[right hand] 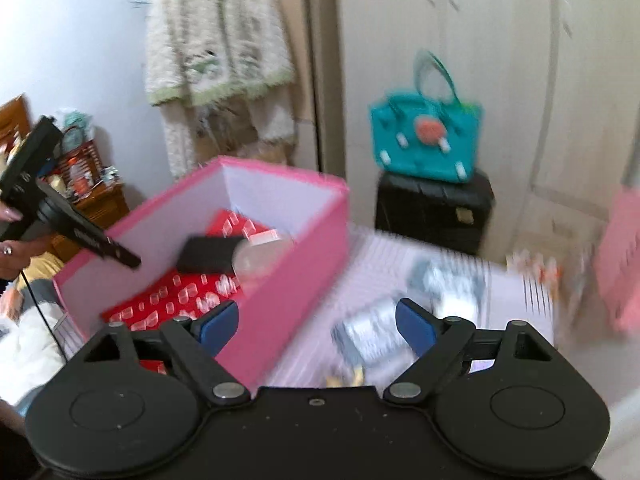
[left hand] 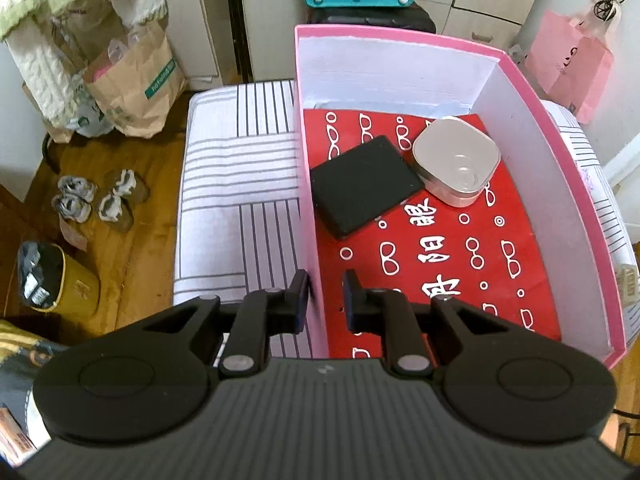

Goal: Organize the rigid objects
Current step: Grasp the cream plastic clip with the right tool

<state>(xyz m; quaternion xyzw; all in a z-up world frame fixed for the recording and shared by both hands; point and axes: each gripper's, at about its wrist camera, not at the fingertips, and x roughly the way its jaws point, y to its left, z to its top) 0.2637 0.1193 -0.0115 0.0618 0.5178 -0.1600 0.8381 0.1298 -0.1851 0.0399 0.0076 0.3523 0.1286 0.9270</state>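
Observation:
A pink box [left hand: 560, 184] with a red patterned liner [left hand: 440, 264] stands on the striped bed. Inside lie a flat black case [left hand: 366, 186] and a silver rounded tin [left hand: 456, 160], touching each other. My left gripper [left hand: 326, 296] straddles the box's left wall, jaws narrow, with a slit of liner showing between wall and inner pad. In the right wrist view, which is blurred, my right gripper [right hand: 316, 320] is wide open and empty, beside the box [right hand: 288, 256] and above a grey-white packet [right hand: 376, 340]. Another blurred packet [right hand: 448, 284] lies farther back. The left gripper [right hand: 134, 260] shows at the box's rim.
A teal handbag [right hand: 426, 140] sits on a black suitcase [right hand: 434, 208] behind the bed. The striped bed cover [left hand: 240, 184] extends left of the box. Slippers [left hand: 96, 200], a paper bag [left hand: 132, 80] and a yellow bin [left hand: 60, 280] are on the wooden floor. A pink bag [left hand: 568, 68] hangs right.

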